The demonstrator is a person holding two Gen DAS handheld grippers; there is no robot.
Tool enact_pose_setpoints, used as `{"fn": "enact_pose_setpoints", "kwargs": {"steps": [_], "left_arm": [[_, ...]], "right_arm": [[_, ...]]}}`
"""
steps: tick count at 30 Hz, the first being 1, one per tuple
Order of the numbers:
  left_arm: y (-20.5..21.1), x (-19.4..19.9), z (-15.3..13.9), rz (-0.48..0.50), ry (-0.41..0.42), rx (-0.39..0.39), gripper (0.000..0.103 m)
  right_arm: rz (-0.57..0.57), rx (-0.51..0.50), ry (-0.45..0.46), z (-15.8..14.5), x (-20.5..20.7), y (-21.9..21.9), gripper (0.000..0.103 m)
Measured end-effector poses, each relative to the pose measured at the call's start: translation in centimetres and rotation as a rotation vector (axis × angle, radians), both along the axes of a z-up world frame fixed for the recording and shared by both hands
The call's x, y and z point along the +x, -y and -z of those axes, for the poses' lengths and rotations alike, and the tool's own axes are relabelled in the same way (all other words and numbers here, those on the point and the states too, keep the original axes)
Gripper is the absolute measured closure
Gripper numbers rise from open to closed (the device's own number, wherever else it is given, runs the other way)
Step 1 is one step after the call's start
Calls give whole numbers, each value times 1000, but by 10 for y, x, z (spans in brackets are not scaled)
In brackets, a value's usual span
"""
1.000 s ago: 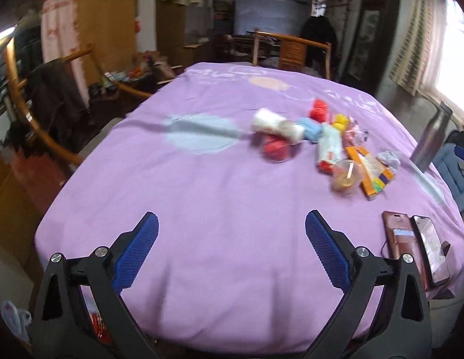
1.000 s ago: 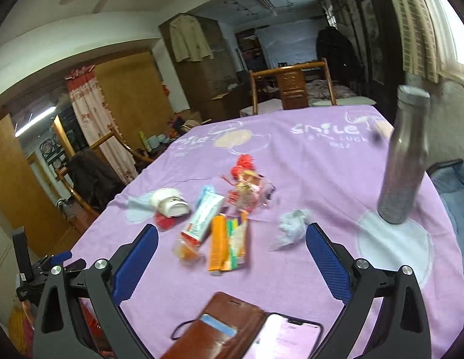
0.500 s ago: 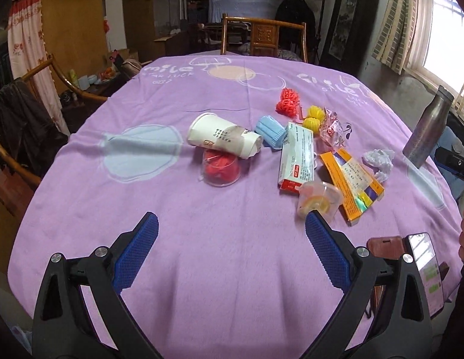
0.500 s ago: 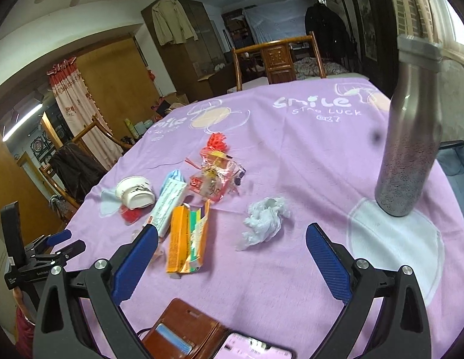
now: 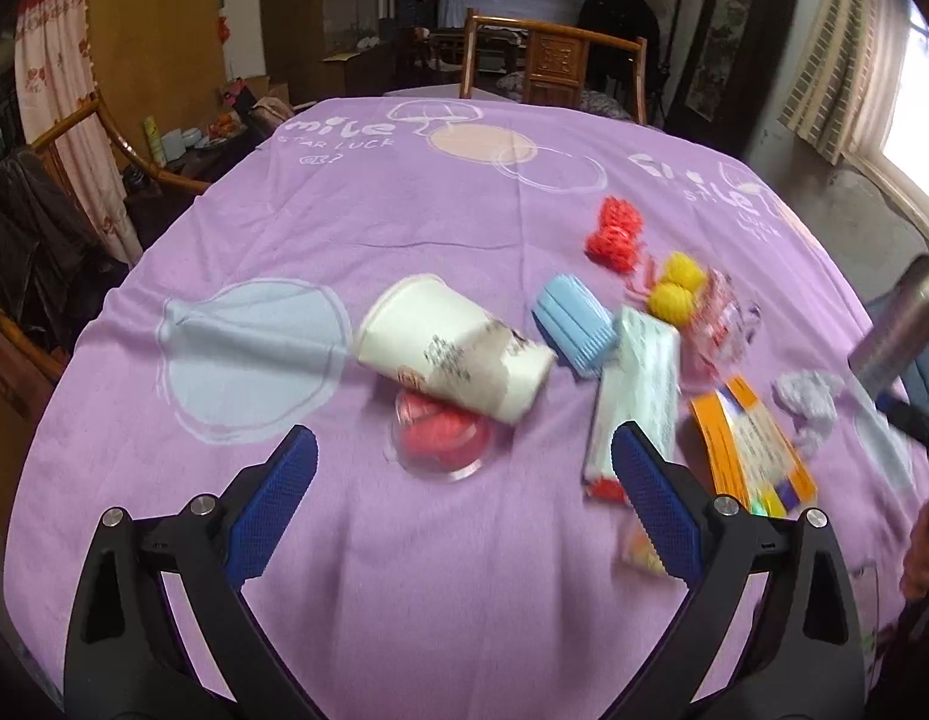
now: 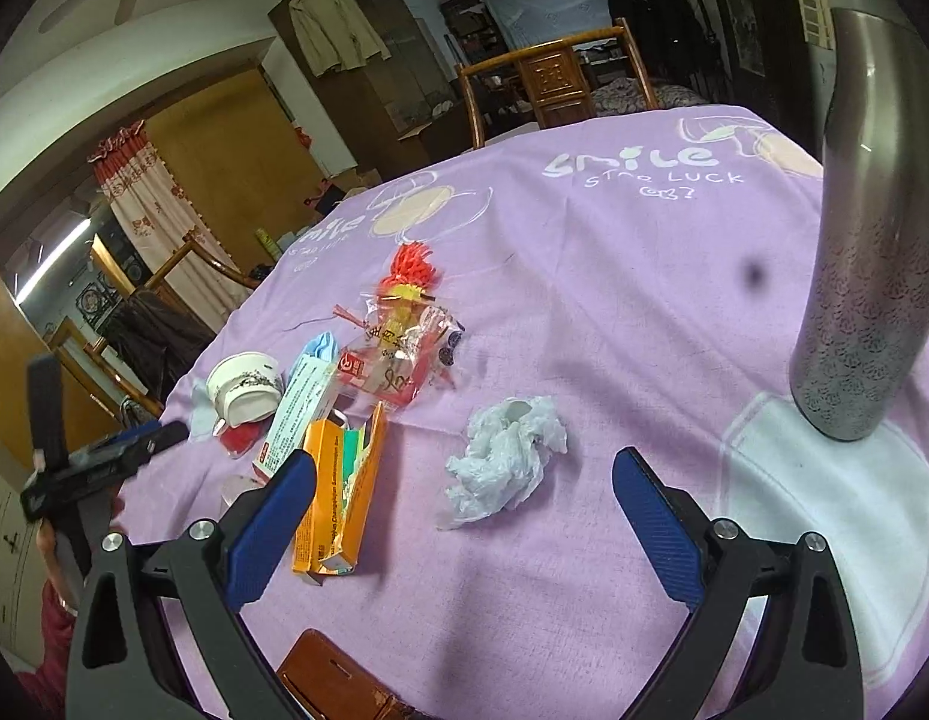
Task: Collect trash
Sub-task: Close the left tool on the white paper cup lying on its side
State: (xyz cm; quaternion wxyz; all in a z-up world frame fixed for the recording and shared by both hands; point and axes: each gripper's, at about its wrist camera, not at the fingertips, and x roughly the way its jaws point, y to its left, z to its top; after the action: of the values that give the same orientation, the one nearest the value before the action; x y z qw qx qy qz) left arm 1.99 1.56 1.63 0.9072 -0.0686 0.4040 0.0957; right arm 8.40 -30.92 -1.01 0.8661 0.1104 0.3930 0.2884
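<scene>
**Both grippers wide, trash ahead**

Left gripper [image 5: 464,495] spread wide and empty, clear lid [image 5: 441,441] just ahead between its fingers, paper cup [image 5: 455,348] beyond. Right gripper [image 6: 464,516] gaping too, crumpled tissue [image 6: 506,459] lying between its tips, mid-table [image 6: 614,300].

Soft daylight enters from a window [image 5: 920,60] right of the tool, the rightmost litter smears with motion blur, and fisheye edges bend into dark corners.
</scene>
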Motion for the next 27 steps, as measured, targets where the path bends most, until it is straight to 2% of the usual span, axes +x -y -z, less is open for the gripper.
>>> {"fn": "enact_pose_setpoints", "kwargs": {"steps": [4, 8, 11, 19, 27], "left_arm": [[-13, 33, 5, -35, -20, -51, 8], [-22, 61, 12, -77, -42, -75, 8], [-28, 75, 20, -118, -54, -97, 8], [-32, 81, 39, -107, -66, -117, 8], [-34, 78, 35, -101, -43, -95, 8]], "right_arm": [[-27, -4, -10, 4, 0, -5, 6], [-25, -47, 6, 6, -1, -9, 6], [-23, -44, -2, 9, 1, -9, 6], [-21, -52, -31, 17, 7, -8, 6], [0, -84, -39, 22, 11, -8, 6]]}}
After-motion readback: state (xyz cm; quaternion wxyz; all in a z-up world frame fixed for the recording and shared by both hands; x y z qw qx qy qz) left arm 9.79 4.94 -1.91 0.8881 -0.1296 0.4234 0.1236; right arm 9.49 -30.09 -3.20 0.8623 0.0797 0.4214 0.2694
